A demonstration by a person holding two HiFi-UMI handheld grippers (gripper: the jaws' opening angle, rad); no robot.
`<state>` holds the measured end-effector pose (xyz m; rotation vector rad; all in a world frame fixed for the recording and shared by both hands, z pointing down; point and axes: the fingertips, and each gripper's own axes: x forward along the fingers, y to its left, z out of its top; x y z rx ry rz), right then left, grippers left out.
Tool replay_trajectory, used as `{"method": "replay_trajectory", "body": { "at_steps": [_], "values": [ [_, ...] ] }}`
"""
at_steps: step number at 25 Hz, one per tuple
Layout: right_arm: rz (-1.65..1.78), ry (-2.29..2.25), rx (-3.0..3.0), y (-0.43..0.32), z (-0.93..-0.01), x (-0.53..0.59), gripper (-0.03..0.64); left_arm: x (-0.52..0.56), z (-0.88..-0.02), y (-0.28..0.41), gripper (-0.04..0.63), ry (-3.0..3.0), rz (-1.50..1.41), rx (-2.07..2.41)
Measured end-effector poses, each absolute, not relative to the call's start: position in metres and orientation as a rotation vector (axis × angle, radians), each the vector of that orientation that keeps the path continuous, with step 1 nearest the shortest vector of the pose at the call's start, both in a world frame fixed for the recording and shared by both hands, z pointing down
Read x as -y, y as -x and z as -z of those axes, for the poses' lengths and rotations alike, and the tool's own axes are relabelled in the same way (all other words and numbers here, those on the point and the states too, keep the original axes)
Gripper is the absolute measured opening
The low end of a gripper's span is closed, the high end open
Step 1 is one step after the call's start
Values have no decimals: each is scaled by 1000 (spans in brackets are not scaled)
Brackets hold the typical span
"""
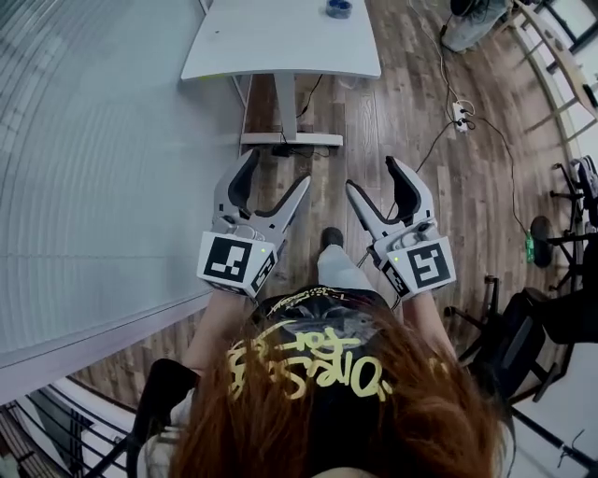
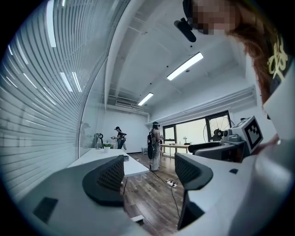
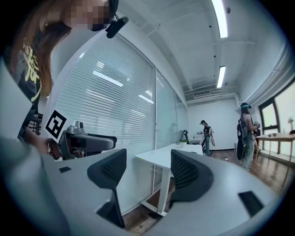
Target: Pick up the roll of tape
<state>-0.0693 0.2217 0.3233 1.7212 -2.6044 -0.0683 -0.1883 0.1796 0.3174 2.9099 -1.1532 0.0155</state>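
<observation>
Left claw (image 1: 277,173) and right claw (image 1: 372,177) hang over the brown wooden plank floor (image 1: 411,103), jaws apart and empty. The small blue roll of tape (image 1: 338,8) lies near the right edge of the white flat-topped table (image 1: 280,37), well apart from both.

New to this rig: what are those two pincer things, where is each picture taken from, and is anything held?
A person holds a two-jaw tool in each hand; there is no robot arm. The head view looks down from the person's head: left tool and right tool both have jaws apart, holding nothing. The other two pictures come from cameras riding on each tool, looking along its jaws. Ahead stands a white table with the blue roll of tape toward its far end.
</observation>
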Motion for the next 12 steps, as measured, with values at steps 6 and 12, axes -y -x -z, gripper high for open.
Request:
{"method": "replay_trajectory", "body": {
  "at_steps": [6,12],
  "values": [
    [5,-1695,2522,36,-335,-175,284,-140,-317,157,341,-2904,-51,1174],
    [-37,-1702,2530,7,-338,-134,284,-98,-327,130,341,-2866,-108,1186]
  ]
}}
